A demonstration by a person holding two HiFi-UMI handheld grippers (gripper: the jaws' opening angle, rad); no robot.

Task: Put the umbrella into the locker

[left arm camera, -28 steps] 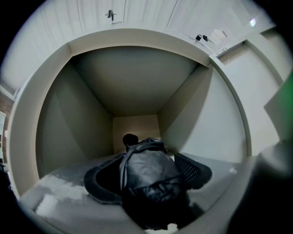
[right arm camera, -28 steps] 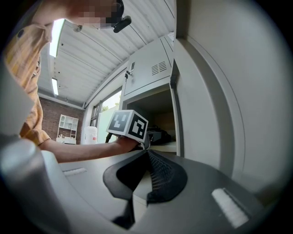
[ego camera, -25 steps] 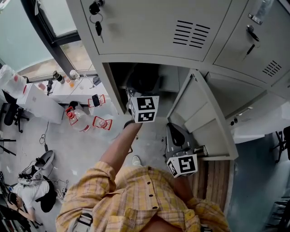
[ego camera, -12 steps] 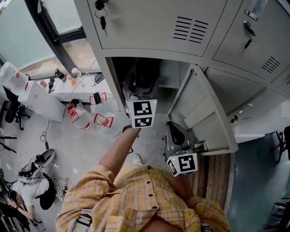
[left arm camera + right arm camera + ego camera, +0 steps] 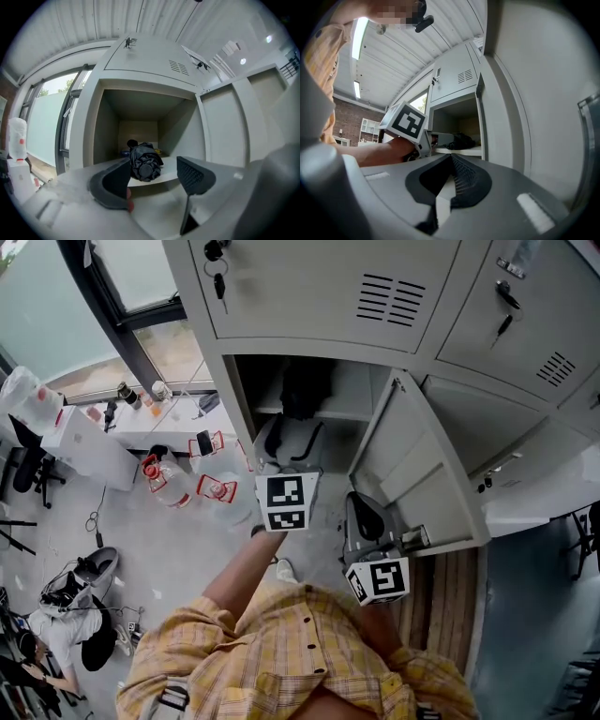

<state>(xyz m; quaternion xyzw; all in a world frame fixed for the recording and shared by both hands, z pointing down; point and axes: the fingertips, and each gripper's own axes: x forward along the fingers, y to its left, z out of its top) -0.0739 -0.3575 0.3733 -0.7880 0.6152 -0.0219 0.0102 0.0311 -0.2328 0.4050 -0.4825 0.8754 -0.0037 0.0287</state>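
Pale locker shelf [image 5: 167, 174] — folded black umbrella [image 5: 144, 163] on it, perhaps oddments [image 5: 158, 151] behind

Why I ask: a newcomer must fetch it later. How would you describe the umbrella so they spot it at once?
Find the bank of grey metal lockers, then the one compartment whose door stands open. On its pale shelf lies a black folded fabric umbrella, round end facing out. It is the only dark, crumpled bundle there, far bigger than the small blue item behind it.

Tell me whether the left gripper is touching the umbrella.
Apart. The left gripper view shows the umbrella lying on the locker shelf, beyond the left gripper; its open jaws have just been closing, nothing between them.
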